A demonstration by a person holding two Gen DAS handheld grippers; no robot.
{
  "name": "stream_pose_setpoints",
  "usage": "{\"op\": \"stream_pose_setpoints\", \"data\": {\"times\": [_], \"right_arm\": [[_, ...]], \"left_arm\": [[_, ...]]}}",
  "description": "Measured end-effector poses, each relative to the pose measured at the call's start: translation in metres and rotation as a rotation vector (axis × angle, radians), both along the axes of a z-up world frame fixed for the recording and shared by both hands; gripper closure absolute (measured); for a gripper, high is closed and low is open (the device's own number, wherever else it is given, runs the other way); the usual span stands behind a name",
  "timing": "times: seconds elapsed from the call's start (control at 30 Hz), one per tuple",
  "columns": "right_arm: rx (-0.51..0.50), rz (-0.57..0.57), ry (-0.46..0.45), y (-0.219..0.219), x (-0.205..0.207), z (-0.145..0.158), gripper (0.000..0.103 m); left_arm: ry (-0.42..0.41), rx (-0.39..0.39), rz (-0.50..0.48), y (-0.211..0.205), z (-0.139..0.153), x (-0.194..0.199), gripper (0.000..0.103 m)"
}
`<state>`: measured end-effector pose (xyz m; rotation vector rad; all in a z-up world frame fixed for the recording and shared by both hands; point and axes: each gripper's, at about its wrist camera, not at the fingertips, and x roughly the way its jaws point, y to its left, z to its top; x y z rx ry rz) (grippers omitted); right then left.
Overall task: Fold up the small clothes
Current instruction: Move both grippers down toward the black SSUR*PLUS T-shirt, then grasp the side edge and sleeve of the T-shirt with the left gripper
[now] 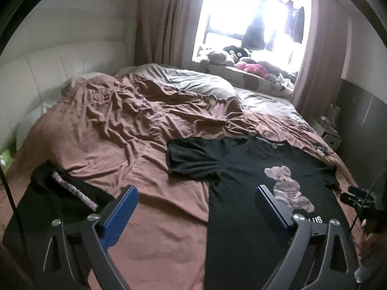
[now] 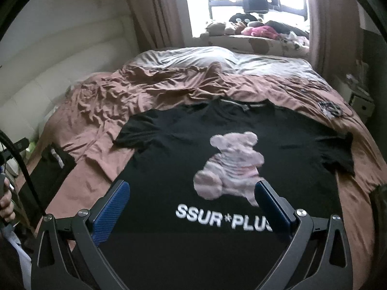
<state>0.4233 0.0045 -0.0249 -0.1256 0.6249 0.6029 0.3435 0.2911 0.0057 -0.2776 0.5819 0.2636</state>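
Note:
A black T-shirt [image 2: 183,149] with a pink teddy bear print and white lettering lies spread flat, front up, on the brown bedsheet [image 2: 101,111]. In the right wrist view my right gripper [image 2: 193,188] hovers open over the shirt's lower half, nothing between its blue pads. In the left wrist view the same T-shirt [image 1: 241,169] lies to the right, one sleeve spread toward the middle of the bed. My left gripper [image 1: 197,193] stands open above the shirt's left edge and the bedsheet [image 1: 116,125], holding nothing. The other gripper shows at the right edge of that view.
A folded dark garment [image 1: 60,193] with a pink strip lies at the bed's near left. A crumpled grey duvet [image 1: 188,82] covers the far side. Plush toys [image 1: 227,58] sit on the window sill. A white padded headboard [image 1: 48,72] runs along the left; small items [image 1: 321,148] lie near the bed's right edge.

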Motion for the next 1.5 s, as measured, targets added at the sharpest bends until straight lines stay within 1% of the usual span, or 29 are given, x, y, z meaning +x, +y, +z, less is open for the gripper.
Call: {"op": "stream_pose_setpoints", "data": {"times": [0.1,0.17,0.33,0.37,0.4,0.47,0.5,0.6,0.67,0.77,0.87,0.93,1.0,1.07,1.13,1.23,1.27,1.37,1.5], "right_arm": [[-0.007,0.021,-0.001,0.016,0.017,-0.003,0.005],[-0.019,0.037,0.005,0.027,0.028,-0.004,0.007],[-0.038,0.072,0.002,0.057,0.056,-0.008,0.01],[-0.041,0.079,0.008,0.065,0.063,-0.009,0.014],[-0.046,0.084,0.016,0.07,0.07,-0.012,0.021],[-0.051,0.094,0.032,0.083,0.083,-0.015,0.029],[-0.048,0.099,0.038,0.088,0.089,-0.016,0.032],[-0.047,0.106,0.057,0.105,0.11,-0.024,0.033],[-0.045,0.108,0.072,0.117,0.123,-0.03,0.033],[-0.042,0.116,0.107,0.135,0.143,-0.04,0.039],[-0.055,0.127,0.117,0.157,0.163,-0.049,0.044],[-0.051,0.13,0.144,0.172,0.18,-0.058,0.048],[-0.048,0.132,0.179,0.184,0.197,-0.069,0.055],[-0.053,0.131,0.204,0.196,0.216,-0.081,0.06],[-0.055,0.128,0.225,0.205,0.232,-0.092,0.063],[-0.037,0.116,0.264,0.213,0.254,-0.108,0.064],[-0.03,0.114,0.278,0.216,0.262,-0.114,0.065],[-0.028,0.107,0.286,0.221,0.277,-0.127,0.065],[-0.019,0.095,0.327,0.232,0.298,-0.145,0.077]], "left_arm": [[0.013,-0.041,0.014,0.022,-0.006,0.019,0.015],[0.027,-0.064,0.03,0.037,-0.01,0.031,0.019],[0.063,-0.103,0.039,0.067,-0.022,0.062,0.022],[0.071,-0.106,0.037,0.074,-0.025,0.07,0.022],[0.075,-0.108,0.037,0.079,-0.027,0.075,0.022],[0.085,-0.127,0.052,0.093,-0.033,0.088,0.023],[0.083,-0.138,0.055,0.098,-0.035,0.093,0.023],[0.089,-0.175,0.054,0.114,-0.047,0.113,0.023],[0.112,-0.192,0.059,0.124,-0.059,0.128,0.023],[0.129,-0.234,0.047,0.137,-0.079,0.15,0.024],[0.159,-0.257,0.048,0.147,-0.099,0.169,0.03],[0.175,-0.284,0.045,0.153,-0.114,0.181,0.034],[0.179,-0.325,0.034,0.16,-0.13,0.194,0.034],[0.181,-0.357,0.033,0.164,-0.145,0.208,0.034],[0.198,-0.354,0.039,0.165,-0.155,0.22,0.034],[0.226,-0.347,0.002,0.165,-0.167,0.241,0.034],[0.251,-0.337,-0.001,0.165,-0.172,0.248,0.034],[0.284,-0.327,0.013,0.167,-0.183,0.262,0.034],[0.315,-0.343,0.01,0.169,-0.197,0.274,0.034]]}}
